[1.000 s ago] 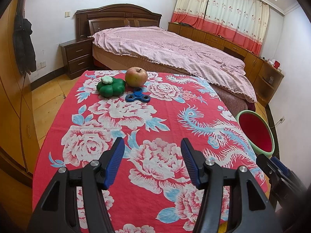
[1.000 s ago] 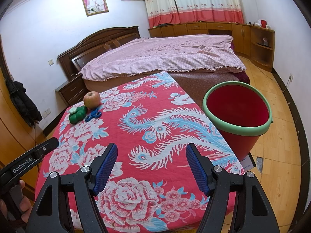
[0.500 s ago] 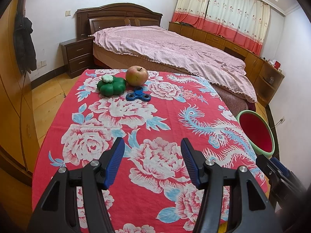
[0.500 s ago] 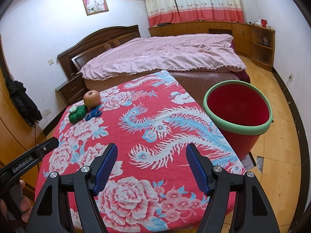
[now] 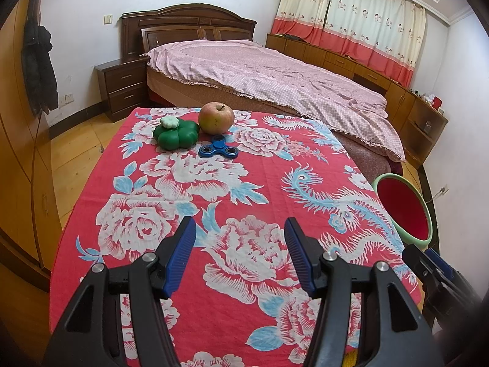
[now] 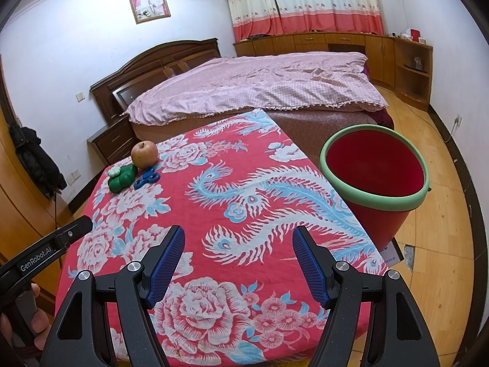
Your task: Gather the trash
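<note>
Both grippers, left gripper and right gripper, hover spread and empty, with apple, green toy and spinner far ahead on the desk, none visible inside the bucket right of them.

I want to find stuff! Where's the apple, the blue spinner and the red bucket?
apple [image 5: 216, 118], left wrist view, middle of its skin.
spinner [image 5: 219, 148], left wrist view, its hub.
bucket [image 6: 382, 208], right wrist view, its red outer wall.

Table w/ red floral cloth; 3 items at far end: apple, green flower-shaped toy touching it, blue fidget spinner just in front; rest of cloth bare.
</note>
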`<state>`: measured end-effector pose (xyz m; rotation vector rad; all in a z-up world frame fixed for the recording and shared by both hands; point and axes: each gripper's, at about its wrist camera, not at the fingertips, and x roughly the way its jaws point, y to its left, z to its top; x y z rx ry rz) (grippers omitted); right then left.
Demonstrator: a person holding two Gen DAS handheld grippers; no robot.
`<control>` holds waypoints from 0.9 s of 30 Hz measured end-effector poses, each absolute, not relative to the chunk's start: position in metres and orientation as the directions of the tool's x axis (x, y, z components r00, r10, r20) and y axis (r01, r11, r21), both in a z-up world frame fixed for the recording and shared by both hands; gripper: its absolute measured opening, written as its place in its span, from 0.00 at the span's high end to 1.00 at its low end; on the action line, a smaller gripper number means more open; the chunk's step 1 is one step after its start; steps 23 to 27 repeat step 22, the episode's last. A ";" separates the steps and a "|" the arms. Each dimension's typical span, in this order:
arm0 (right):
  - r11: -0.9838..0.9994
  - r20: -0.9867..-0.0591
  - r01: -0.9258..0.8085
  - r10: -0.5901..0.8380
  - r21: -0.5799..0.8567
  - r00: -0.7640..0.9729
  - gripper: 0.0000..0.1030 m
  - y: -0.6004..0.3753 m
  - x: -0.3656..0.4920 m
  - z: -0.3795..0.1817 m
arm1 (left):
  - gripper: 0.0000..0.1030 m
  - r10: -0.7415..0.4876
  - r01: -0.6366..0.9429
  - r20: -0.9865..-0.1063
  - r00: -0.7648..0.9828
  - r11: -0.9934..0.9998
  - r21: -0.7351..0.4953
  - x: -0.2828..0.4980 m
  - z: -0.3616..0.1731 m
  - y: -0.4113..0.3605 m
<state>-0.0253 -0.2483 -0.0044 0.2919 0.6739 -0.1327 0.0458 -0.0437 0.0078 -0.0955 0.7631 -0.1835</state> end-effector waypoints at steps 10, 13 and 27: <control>0.951 -0.632 0.214 -0.025 0.225 0.775 0.28 -0.249 -0.025 -0.005 | 0.42 -0.200 0.130 -0.677 0.708 0.980 -0.153 0.046 0.007 -0.044; 0.951 -0.633 0.214 -0.025 0.225 0.774 0.28 -0.249 -0.025 -0.005 | 0.42 -0.200 0.131 -0.678 0.707 0.980 -0.153 0.046 0.007 -0.044; 0.950 -0.636 0.216 -0.025 0.225 0.772 0.28 -0.249 -0.024 -0.007 | 0.42 -0.198 0.124 -0.684 0.702 0.980 -0.158 0.045 0.002 -0.041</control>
